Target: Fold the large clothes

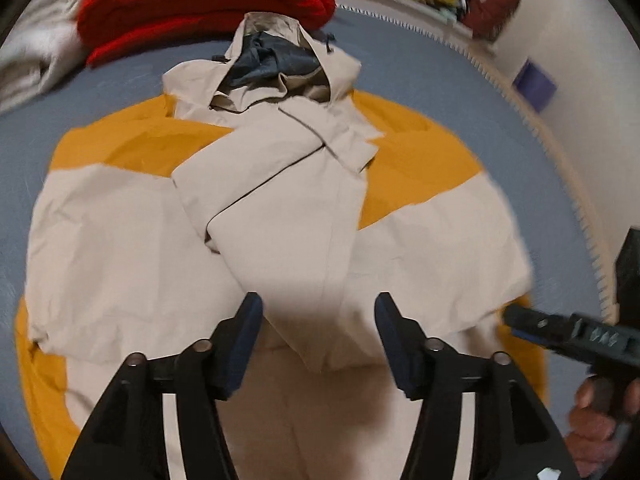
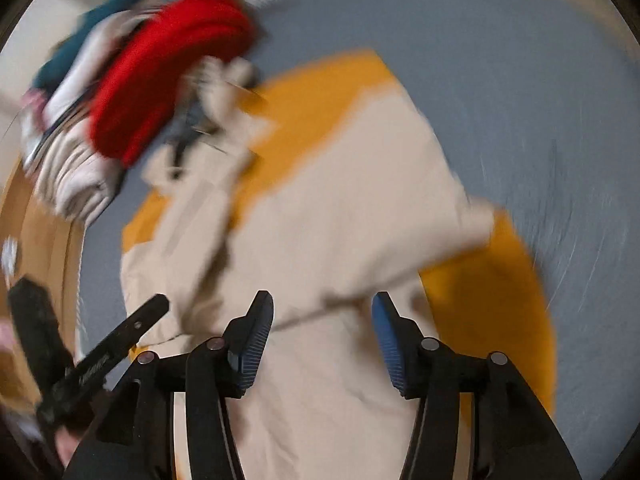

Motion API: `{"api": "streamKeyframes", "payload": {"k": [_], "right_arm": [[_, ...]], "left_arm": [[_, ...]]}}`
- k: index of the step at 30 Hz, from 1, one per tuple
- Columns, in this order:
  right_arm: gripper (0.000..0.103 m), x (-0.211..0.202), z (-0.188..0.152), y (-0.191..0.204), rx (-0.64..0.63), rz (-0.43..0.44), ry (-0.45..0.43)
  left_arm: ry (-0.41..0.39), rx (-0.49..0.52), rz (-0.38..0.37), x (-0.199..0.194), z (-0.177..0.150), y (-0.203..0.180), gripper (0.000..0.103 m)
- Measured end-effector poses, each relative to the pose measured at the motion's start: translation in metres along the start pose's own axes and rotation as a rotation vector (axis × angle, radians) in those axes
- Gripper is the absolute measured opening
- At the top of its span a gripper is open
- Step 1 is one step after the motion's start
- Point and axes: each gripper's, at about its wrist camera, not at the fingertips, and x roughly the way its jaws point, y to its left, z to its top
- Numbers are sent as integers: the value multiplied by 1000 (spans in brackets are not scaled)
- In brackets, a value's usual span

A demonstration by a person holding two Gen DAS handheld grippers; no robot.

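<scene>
Overall, bare grey-blue bed surface (image 1: 420, 60) shows on both sides of the jacket (image 1: 280, 216) and beyond its hood, up to the stitched far edge. One jacket, beige with mustard panels, lies spread across the middle of the surface, sleeves folded over its front, dark lining showing in the hood. One folded red garment (image 1: 208, 4) sits at the far edge, just beyond the hood. Left gripper (image 1: 319, 322) and right gripper (image 2: 323, 320) both hover above the jacket's hem, jaws apart, holding nothing.
</scene>
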Motion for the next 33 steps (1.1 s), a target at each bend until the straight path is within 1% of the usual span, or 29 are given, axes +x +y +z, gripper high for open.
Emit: {"api": "streamKeyframes", "payload": {"k": [1,3,7,8,9,10,12,13,15,16,18,21,25,28,30,33], "right_arm": [[53,9,0,-11,43,-1,26],[53,22,2,-25,99,8,48],[52,32,11,-35,129,23,26],[45,34,14,-37,133,21,18],[25,34,17,-38,143,24,14],[17,37,20,-40,158,35,14],[6,39,24,-42,187,45,15],[5,40,25,-42,195,38,9],[4,40,25,-43,202,-18,-6],[4,41,25,-44,211,-20,-5],[3,44,25,-45,234,-16,5],[3,44,23,-39,223,-24,5],[3,47,22,-37,243,-5,7],[3,48,23,-38,264,7,9],[3,47,22,-35,256,-7,-2],[3,47,22,-37,265,-43,-12]], "left_arm": [[9,14,21,6,-1,-2,58],[34,25,69,20,-3,-1,58],[69,32,123,38,-4,7,59],[70,28,126,40,-4,11,61],[69,19,123,41,-3,16,63],[66,4,128,41,-1,22,63],[30,-61,146,30,5,40,63],[14,-88,145,25,7,47,63],[-23,-189,81,5,15,71,63],[-33,-223,64,-3,16,79,63],[-45,-261,45,-15,16,92,63],[-49,-308,-1,-28,12,104,63],[-37,-392,-81,-37,4,129,62],[-27,-447,-114,-36,1,142,62],[-25,-513,-141,-39,-5,156,62],[-54,-566,-122,-51,-6,174,60]]}}
